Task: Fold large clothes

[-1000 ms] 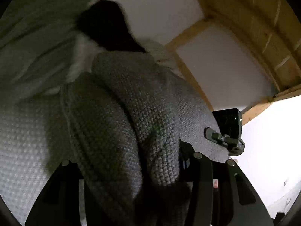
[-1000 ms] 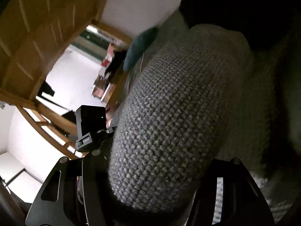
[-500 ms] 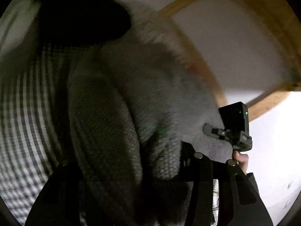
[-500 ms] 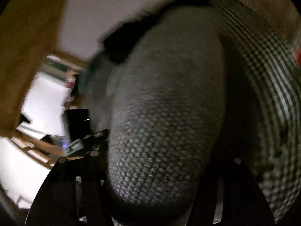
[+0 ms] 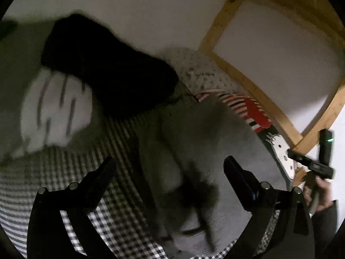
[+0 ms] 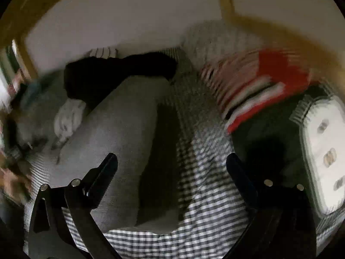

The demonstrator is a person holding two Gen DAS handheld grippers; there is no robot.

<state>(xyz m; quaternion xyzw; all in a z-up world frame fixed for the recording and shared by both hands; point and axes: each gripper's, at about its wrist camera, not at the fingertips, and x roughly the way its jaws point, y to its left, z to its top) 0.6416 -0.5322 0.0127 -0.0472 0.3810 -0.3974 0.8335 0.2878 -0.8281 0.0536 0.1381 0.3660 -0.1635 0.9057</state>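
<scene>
Checked bedding point(image 5: 64, 177) carries the grey knit point(image 5: 194, 133) mid-bed. Left gripper point(image 5: 170, 168) and right gripper point(image 6: 172, 164), jaws just opened, stand spread and empty. Square its folded edges before regripping.

This is looking like a bedroom in a home. A bed point(image 5: 64, 172) under a black-and-white checked cover is filling both views, with soft clothes lying heaped on it: a grey knit point(image 6: 120, 133), a black garment point(image 5: 103, 69), a red striped piece point(image 6: 269, 82). White walls and pale timber beams point(image 5: 248, 82) are closing in behind.
</scene>
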